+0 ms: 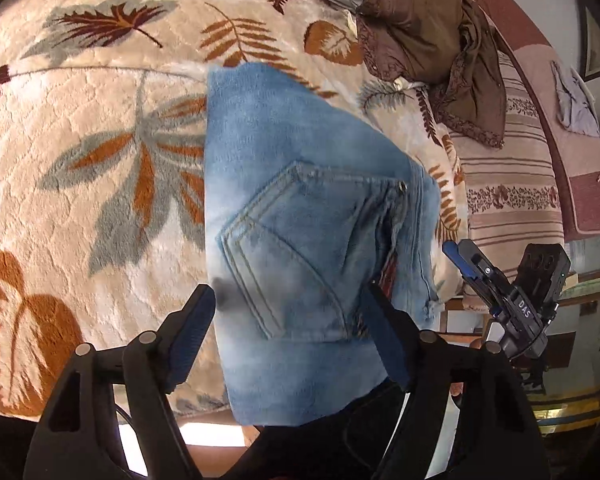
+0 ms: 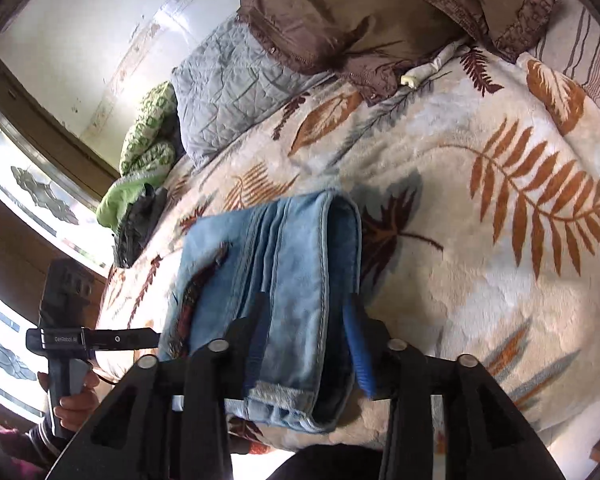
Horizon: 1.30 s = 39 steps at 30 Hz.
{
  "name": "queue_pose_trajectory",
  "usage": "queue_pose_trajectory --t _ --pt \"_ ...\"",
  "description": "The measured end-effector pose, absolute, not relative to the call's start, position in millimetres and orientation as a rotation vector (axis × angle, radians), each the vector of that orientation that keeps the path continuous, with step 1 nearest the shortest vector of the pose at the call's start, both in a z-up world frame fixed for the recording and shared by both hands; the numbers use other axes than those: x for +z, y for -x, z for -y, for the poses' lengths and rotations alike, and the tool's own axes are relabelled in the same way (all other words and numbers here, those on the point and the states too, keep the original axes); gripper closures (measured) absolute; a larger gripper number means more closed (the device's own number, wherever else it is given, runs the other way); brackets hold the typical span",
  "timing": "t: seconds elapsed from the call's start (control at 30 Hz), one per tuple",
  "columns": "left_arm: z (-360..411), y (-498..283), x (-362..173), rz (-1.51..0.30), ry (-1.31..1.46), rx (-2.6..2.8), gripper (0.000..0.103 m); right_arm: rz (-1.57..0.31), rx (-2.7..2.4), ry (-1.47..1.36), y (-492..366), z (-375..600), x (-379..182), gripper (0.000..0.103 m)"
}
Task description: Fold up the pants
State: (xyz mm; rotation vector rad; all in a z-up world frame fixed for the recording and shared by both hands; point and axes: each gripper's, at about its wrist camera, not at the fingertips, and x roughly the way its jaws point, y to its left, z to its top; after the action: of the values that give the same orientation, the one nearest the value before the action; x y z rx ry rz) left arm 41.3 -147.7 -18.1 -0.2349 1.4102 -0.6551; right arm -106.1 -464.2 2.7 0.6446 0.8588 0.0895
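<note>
Light blue jeans (image 1: 300, 216) lie folded on a leaf-patterned blanket (image 1: 80, 160), back pocket up. My left gripper (image 1: 288, 312) is open, its fingers either side of the near edge of the jeans, above them. In the right wrist view the jeans (image 2: 284, 264) form a thick folded stack. My right gripper (image 2: 308, 316) is open, its blue-padded fingers straddling the stack's near end without pinching it. The right gripper also shows in the left wrist view (image 1: 500, 292), and the left gripper in the right wrist view (image 2: 152, 336) at the stack's left side.
A brown garment (image 1: 424, 28) lies heaped at the head of the bed beside a grey quilted pillow (image 2: 236, 84). A green patterned cloth (image 2: 148, 136) sits at the far edge. A striped pink blanket (image 1: 512, 184) hangs at the right side.
</note>
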Motion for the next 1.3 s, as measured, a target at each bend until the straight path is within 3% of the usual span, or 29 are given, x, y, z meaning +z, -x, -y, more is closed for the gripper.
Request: queue_pose_trajectory --t 0.2,0.27,0.3,0.33,0.47,0.57,0.6,0.63,0.7,0.77,0.9,1.03,1.17,1.2,1.27,1.3 --pt "173 -83 -29 -1.427 0.274 -0.559 0.027 -0.884 0.058 -0.741 48 469 -19 0.037" --pt "178 -89 -30 -1.401 0.237 -0.524 0.027 -0.878 0.073 -0.721 30 465 -21 0.041" --pt "181 -93 -32 -1.395 0.217 -0.501 0.027 -0.878 0.082 -0.69 22 461 -20 0.068" --pt "182 -97 -37 -1.395 0.191 -0.473 0.027 -0.864 0.108 -0.66 15 456 -16 0.085" --pt "178 -110 -54 -1.456 0.253 -0.451 0.027 -0.952 0.063 -0.526 -2 446 -29 0.085" --pt "170 -100 -40 -1.434 0.221 -0.482 0.028 -0.948 0.09 -0.574 3 453 -30 0.076" --pt "165 -94 -36 -1.427 0.222 -0.51 0.028 -0.922 0.121 -0.616 11 457 -24 0.07" --pt "156 -87 -33 -1.428 0.231 -0.536 0.028 -0.908 0.149 -0.659 18 462 -22 0.052" --pt "142 -72 -31 -1.433 0.277 -0.597 0.027 -0.924 0.167 -0.736 34 473 -24 0.03" --pt "133 -62 -37 -1.457 0.323 -0.64 0.019 -0.939 0.182 -0.791 50 479 -32 0.03" --pt "147 -57 -56 -1.535 0.342 -0.648 0.019 -0.993 0.181 -0.871 63 477 -59 0.029" --pt "165 -47 -40 -1.458 0.231 -0.619 0.019 -0.969 0.27 -0.857 61 456 -49 0.028" --pt "176 -39 -37 -1.398 0.157 -0.552 0.021 -1.026 0.214 -0.659 54 433 -42 0.026" --pt "177 -37 -35 -1.382 0.15 -0.538 0.025 -1.044 0.179 -0.626 52 430 -44 0.03" --pt "174 -34 -30 -1.348 0.127 -0.51 0.044 -1.027 0.15 -0.608 54 429 -40 0.053" --pt "173 -33 -26 -1.337 0.117 -0.511 0.046 -1.016 0.149 -0.583 55 427 -35 0.064"
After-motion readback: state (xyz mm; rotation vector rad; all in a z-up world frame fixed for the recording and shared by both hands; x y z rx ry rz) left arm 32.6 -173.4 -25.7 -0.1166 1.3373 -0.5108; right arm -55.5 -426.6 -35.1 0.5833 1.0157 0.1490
